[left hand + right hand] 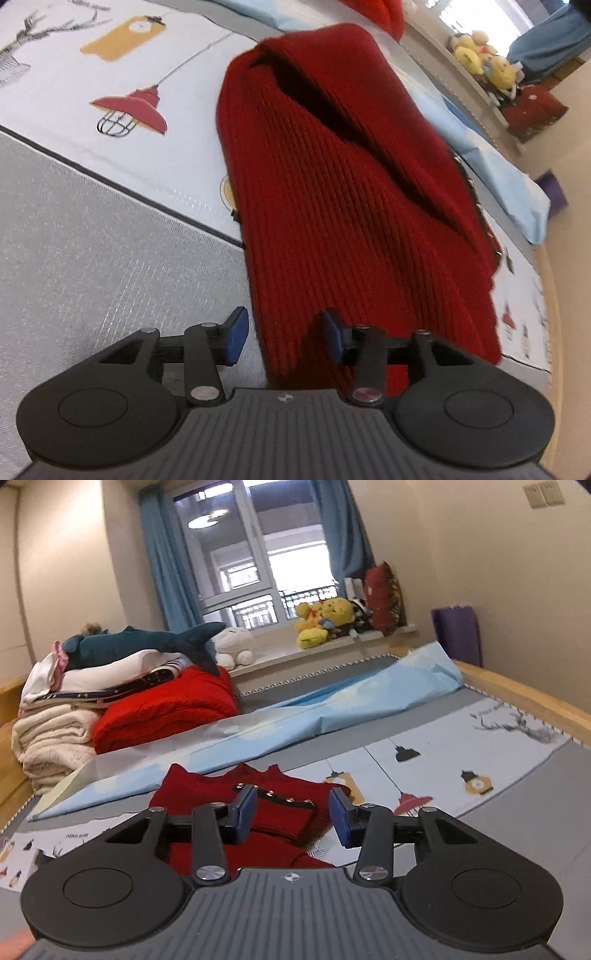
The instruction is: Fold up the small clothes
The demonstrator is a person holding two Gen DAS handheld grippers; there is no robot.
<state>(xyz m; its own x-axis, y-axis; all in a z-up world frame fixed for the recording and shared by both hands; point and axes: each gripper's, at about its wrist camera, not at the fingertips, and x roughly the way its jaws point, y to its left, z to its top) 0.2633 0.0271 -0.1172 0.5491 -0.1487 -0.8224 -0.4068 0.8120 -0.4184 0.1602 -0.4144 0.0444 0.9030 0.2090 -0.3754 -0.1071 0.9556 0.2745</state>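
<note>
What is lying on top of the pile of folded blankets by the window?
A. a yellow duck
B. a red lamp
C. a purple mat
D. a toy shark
D: in the right wrist view a blue-green toy shark lies along the top of the folded blankets, with the red blanket beside the pile; the yellow toys sit on the window ledge instead.

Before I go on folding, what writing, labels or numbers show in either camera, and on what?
Nothing can be read for certain.
Printed mat: a small dark line of writing near the deer drawing, and another at its left edge beside the red sweater; both too blurred to read.
Both gripper bodies: a small round mark, no letters.
Red sweater: no tag or label visible.
</note>
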